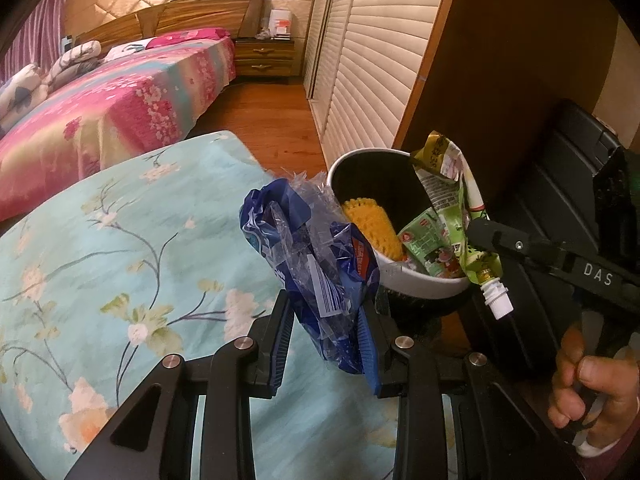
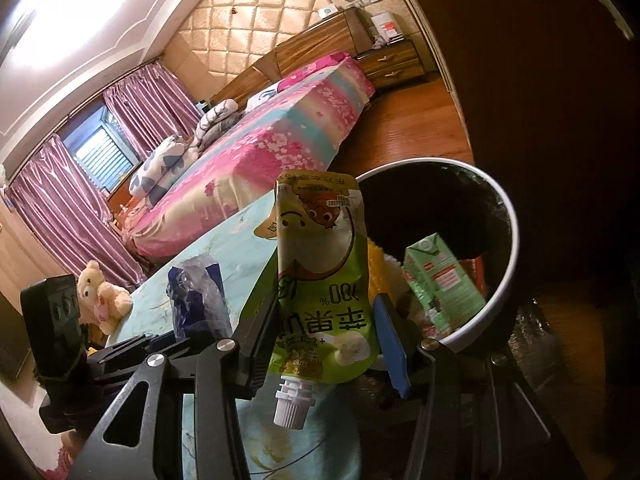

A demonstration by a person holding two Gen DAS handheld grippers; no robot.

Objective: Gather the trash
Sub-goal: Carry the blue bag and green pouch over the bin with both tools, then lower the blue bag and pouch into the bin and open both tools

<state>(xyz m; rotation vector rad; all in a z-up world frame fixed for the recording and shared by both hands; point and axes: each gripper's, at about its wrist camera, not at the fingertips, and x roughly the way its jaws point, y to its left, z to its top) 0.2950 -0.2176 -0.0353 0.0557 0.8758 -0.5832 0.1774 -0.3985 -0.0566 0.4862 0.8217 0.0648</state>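
Note:
My left gripper [image 1: 326, 340] is shut on a crumpled blue and clear plastic wrapper [image 1: 316, 256], held just left of a white-rimmed trash bin [image 1: 424, 280]. The wrapper also shows in the right wrist view [image 2: 198, 300]. My right gripper [image 2: 324, 332] is shut on a green fruit pouch [image 2: 320, 276] with a white spout, held upside down at the bin's rim [image 2: 508, 276]; the pouch also shows in the left wrist view [image 1: 452, 196]. Inside the bin lie a yellow sponge-like piece [image 1: 374, 228] and a green carton [image 2: 444, 280].
A table with a light blue floral cloth [image 1: 120, 248] lies below and to the left. A pink bed [image 1: 120, 108], wooden floor and a louvred wardrobe [image 1: 372, 60] stand behind. A teddy bear [image 2: 102, 296] sits at the cloth's far side.

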